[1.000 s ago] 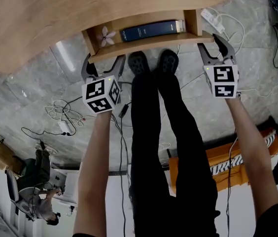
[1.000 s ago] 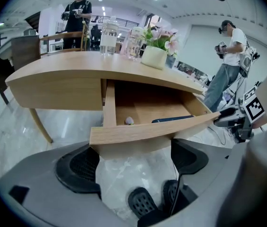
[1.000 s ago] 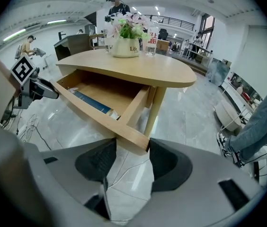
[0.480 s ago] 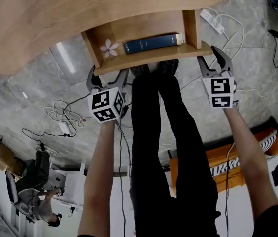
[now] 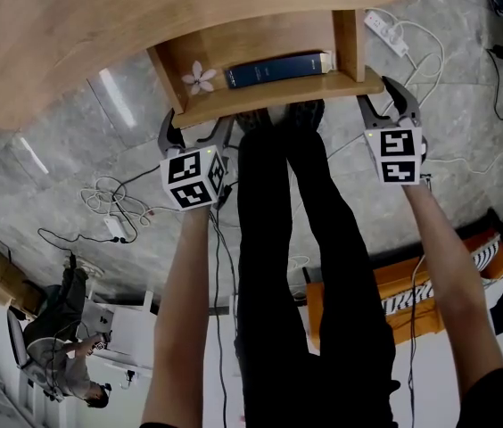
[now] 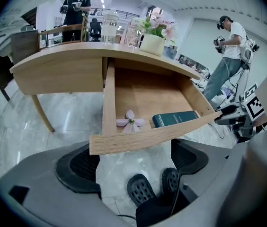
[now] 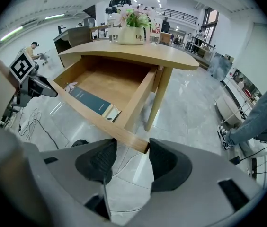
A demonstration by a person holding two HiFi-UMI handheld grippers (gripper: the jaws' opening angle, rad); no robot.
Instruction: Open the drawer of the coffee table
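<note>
The wooden coffee table [image 5: 144, 25] has its drawer pulled out; the drawer front [image 5: 278, 96] faces me. Inside lie a dark blue book [image 5: 278, 68] and a pale flower [image 5: 201, 78]. My left gripper [image 5: 196, 130] is at the front board's left end [image 6: 124, 143], with its jaws wide apart just under the board. My right gripper [image 5: 383, 101] is at the right end, where the board's corner [image 7: 140, 145] sits between the spread jaws. Neither pair of pads presses on the wood. The book [image 7: 92, 103] shows in the right gripper view too.
My black shoes [image 5: 292, 114] stand just under the drawer front. Cables and power strips [image 5: 385, 34] lie on the marble floor on both sides. An orange crate [image 5: 430, 283] is at the lower right. A flower pot [image 6: 152, 41] and glasses stand on the tabletop; a table leg [image 7: 157, 100] is right of the drawer.
The drawer has slid further out toward me, and both grippers have come back with its front board. The board now covers the toes of my shoes.
</note>
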